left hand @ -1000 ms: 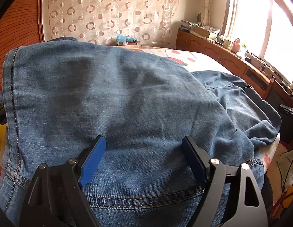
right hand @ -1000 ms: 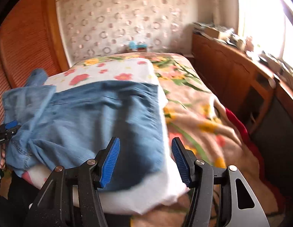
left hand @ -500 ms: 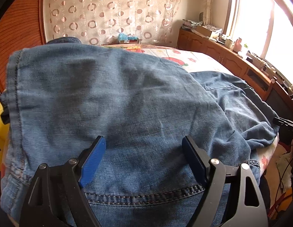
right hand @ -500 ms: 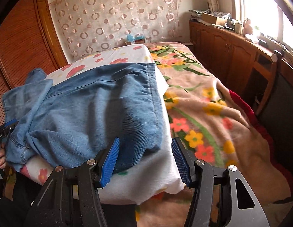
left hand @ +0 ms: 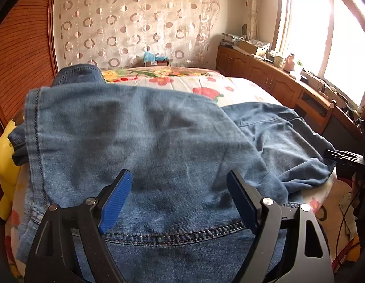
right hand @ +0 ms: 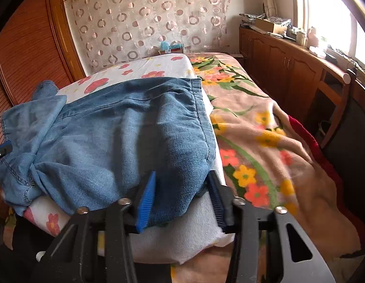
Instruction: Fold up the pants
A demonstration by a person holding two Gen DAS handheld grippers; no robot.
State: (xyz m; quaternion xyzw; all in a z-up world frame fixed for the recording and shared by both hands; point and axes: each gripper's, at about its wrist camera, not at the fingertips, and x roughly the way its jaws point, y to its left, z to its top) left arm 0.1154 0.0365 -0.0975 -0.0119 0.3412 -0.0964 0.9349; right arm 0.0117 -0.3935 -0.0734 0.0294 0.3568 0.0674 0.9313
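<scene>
Blue denim pants point(left hand: 159, 141) lie spread over a white floral pad point(left hand: 229, 87) on the bed. My left gripper point(left hand: 177, 184) hovers over the near leg, just past a stitched hem, its jaws wide open and the pads not pressing the cloth. In the right wrist view the pants point(right hand: 111, 136) reach the pad's near right corner. My right gripper point(right hand: 181, 176) is closing there, and a bunched fold of denim fills the gap between its blue pads. The right gripper's tip point(left hand: 342, 158) shows at the far right of the left wrist view.
A yellow plush toy point(left hand: 5, 160) sits left of the pad. A floral blanket point(right hand: 265, 141) covers the bed on the right. Wooden cabinets point(right hand: 288, 70) with clutter run under the window, a wooden chair point(right hand: 335, 108) stands beside them, and a wooden wardrobe point(right hand: 29, 59) is at the left.
The right jaws have narrowed around the corner of the pants, and the denim there has bunched up. The left gripper has risen a little, still wide open.
</scene>
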